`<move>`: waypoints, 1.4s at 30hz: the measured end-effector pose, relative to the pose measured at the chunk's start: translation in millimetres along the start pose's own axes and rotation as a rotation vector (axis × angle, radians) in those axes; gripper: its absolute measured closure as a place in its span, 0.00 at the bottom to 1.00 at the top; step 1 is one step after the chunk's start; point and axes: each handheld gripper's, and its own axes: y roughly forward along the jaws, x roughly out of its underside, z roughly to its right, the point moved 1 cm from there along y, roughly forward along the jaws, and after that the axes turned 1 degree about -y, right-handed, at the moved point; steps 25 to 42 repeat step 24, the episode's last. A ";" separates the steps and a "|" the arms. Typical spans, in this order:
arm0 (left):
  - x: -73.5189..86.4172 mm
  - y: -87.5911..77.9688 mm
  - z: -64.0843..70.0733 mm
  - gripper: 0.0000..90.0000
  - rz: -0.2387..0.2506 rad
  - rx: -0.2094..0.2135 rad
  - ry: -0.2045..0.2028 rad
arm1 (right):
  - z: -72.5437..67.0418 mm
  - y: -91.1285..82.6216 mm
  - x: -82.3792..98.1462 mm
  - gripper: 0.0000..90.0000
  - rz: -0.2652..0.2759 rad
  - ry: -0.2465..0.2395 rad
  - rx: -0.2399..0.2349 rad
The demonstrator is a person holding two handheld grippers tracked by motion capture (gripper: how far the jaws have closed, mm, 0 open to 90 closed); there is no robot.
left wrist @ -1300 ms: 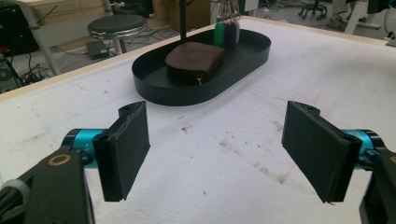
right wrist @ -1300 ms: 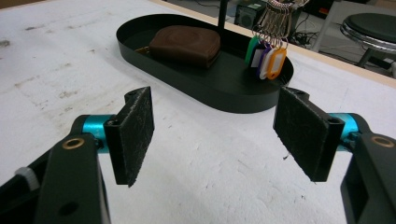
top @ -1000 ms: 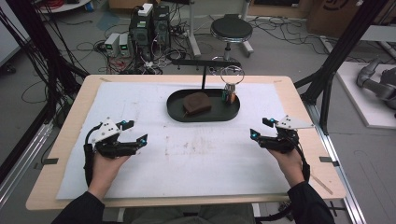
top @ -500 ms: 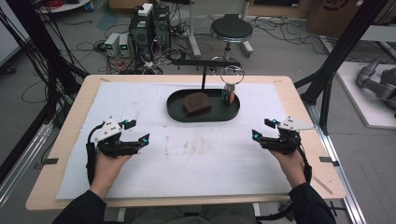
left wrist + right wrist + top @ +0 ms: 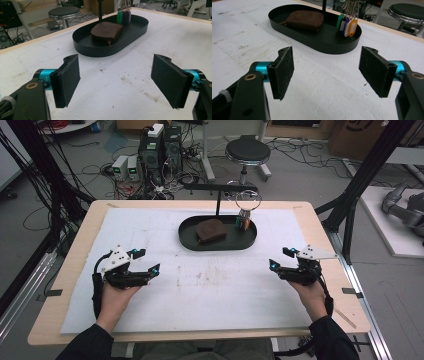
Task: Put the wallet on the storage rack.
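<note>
One oval black metal tray (image 5: 186, 238). One brown leather pouch (image 5: 210, 230). One bunch of coloured plastic key tags (image 5: 347, 25), four tags countable. Two black two-jaw grippers: left (image 5: 145, 260), right (image 5: 280, 258). One round black stool (image 5: 247, 151).

The high view looked down from above; both gripper views faced, low and near, the shared oval black metal tray (image 5: 185, 238) (image 5: 82, 45) (image 5: 332, 47).

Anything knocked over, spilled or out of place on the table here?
Nothing stands out. The brown pouch lies flat in the black tray, key tags hang beside it, and both grippers, left and right, are open.
</note>
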 end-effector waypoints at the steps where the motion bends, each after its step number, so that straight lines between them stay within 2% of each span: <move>1: 0.0 -0.1 0.0 0.26 0.000 -0.001 0.000 | 0.0 0.0 0.0 0.32 0.000 0.000 0.000; 42: -0.1 0.5 -0.2 0.26 -0.008 -0.003 0.004 | 0.3 0.2 0.0 0.32 -0.001 -0.001 -0.001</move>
